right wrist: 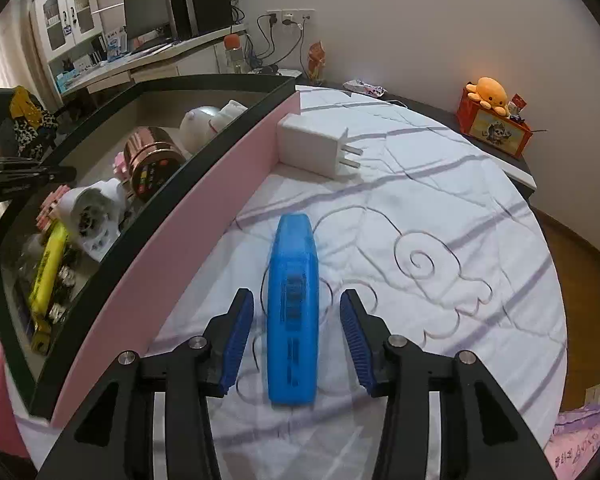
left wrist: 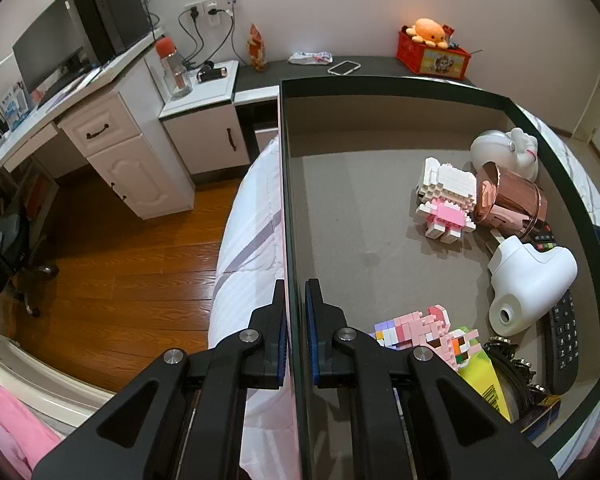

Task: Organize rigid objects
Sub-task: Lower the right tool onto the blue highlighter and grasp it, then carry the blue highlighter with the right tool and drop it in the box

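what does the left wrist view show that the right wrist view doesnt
Only the left wrist view shows the left tongs clamped on the dark rim of the box wall, the black remote control inside the box, and the white phone on the dark shelf.

Only the right wrist view shows the open right tongs on either side of the translucent blue plastic case, and the white plug adapter on the white quilt.

Both show the shiny copper tin and the orange plush octopus.
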### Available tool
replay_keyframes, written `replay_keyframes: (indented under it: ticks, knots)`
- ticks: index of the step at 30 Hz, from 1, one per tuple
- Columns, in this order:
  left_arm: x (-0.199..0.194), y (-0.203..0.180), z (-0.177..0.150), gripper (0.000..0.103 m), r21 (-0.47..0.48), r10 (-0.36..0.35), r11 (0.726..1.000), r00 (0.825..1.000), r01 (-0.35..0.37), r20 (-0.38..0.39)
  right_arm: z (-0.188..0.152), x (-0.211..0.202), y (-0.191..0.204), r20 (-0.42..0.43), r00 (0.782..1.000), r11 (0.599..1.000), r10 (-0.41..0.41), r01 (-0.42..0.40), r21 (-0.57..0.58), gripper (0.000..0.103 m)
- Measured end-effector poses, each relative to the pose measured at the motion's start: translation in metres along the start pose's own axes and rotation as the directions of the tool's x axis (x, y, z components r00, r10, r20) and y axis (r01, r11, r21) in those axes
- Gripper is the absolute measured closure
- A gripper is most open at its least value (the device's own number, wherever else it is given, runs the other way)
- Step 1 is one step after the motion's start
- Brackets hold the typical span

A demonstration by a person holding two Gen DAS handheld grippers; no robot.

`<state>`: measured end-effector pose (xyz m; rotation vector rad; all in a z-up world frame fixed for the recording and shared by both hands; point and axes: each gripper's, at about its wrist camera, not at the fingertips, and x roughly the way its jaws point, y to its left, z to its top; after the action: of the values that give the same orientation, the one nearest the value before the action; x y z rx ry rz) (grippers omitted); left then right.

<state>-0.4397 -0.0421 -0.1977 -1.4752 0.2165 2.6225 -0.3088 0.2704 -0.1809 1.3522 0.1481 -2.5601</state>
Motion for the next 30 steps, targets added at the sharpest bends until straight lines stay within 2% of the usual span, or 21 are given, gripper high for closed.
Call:
replay_keyframes:
  ticks: [6,7,8,21,30]
  knots:
    - [-0.002,0.002,0.001,0.096,-0.007,0.001,1.0,1.0,0.0,0.017,0.006,0.01,0.003,0.0,1.0,1.0,-0.013,0.013,-0.025,0.058]
    - [-0.002,0.002,0.001,0.096,-0.005,0.0,1.0,1.0,0.0,0.018,0.005,0.009,0.003,0.003,1.0,1.0,-0.014,0.014,-0.024,0.063]
    - [-0.002,0.003,0.001,0.096,-0.007,-0.001,1.0,1.0,0.001,0.019,0.004,0.009,0.002,0.004,1.0,1.0,-0.015,0.015,-0.025,0.076]
    - [-0.004,0.009,0.0,0.096,-0.031,-0.025,0.999,0.999,0.027,0.044,0.006,-0.022,-0.011,0.105,0.992,0.994,0.071,-0.079,0.076,0.076]
    - [-0.003,0.011,-0.001,0.096,-0.032,-0.029,0.999,0.999,0.031,0.046,0.024,-0.044,0.001,0.182,0.979,0.992,0.097,-0.11,0.066,0.076]
